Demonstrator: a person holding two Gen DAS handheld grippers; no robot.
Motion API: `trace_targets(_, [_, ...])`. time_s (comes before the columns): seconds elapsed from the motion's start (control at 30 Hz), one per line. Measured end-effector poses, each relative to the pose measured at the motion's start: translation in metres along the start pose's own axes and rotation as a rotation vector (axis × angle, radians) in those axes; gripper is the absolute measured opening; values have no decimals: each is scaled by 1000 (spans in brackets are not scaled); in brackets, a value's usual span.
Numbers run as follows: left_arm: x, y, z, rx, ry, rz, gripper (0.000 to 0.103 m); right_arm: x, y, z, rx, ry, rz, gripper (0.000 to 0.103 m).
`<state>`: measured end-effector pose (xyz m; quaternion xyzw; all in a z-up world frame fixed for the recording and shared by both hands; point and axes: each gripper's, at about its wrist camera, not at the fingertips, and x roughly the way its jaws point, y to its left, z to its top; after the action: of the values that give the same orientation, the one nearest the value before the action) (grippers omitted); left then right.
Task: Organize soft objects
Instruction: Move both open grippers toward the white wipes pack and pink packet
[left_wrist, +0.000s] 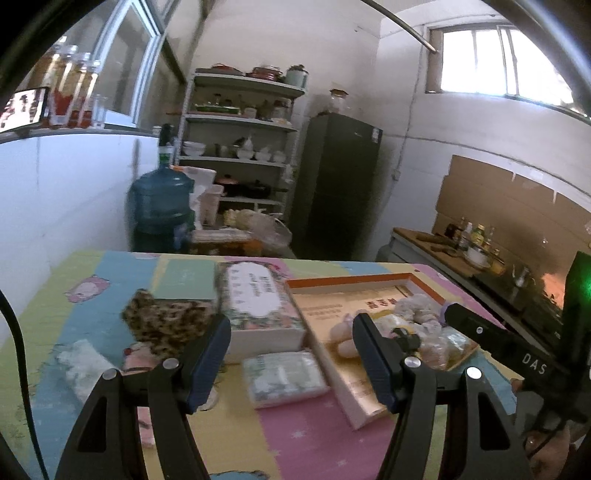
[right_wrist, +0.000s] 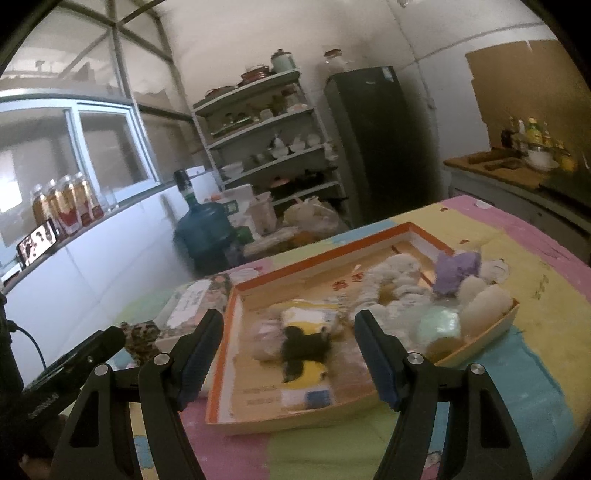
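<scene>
- Blue-padded and set wide apart, the left gripper (left_wrist: 291, 354) hung over the near table with nothing between its jaws; the right gripper (right_wrist: 290, 354) was likewise spread and empty above the tray's near rim.
- Just ahead of the left gripper lay a soft tissue pack (left_wrist: 284, 376) on the patchwork mat (left_wrist: 303, 443) — loose, outside the tray, touching the tray's left wall.
- To its left sat a leopard-print soft piece (left_wrist: 162, 321), with a crumpled clear bag (left_wrist: 81, 362) nearer the left edge.
- Right of the pack, the orange-rimmed tray (right_wrist: 236, 295) already held a heap of soft things, a yellow-and-black item (right_wrist: 304, 350) nearest and a purple one (right_wrist: 456, 271) at the far right.
- Behind the pack stood a floral tissue box (left_wrist: 255, 299).
- Judged next: take the tissue pack — close across its short width, squeeze gently, lift clear of the tray wall before setting it in the bare near-left corner.
</scene>
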<state>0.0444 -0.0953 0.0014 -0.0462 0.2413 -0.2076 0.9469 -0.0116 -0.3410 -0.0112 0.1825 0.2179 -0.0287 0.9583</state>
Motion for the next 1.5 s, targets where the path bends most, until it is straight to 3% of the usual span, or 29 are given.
trace_targets(0.5, [-43, 70, -14, -60, -40, 136, 68, 16, 78, -22, -82, 47, 116, 75])
trace_targets(0.83, [-69, 117, -28, -120, -66, 227, 68, 23, 112, -37, -128, 85, 134, 75])
trace_targets(1.23, [-82, 156, -46, -193, -53, 266, 68, 39, 142, -47, -186, 135, 157, 75])
trace_targets(1.5, [-88, 176, -54, -227, -44, 290, 68, 63, 175, -55, -232, 211, 236, 75])
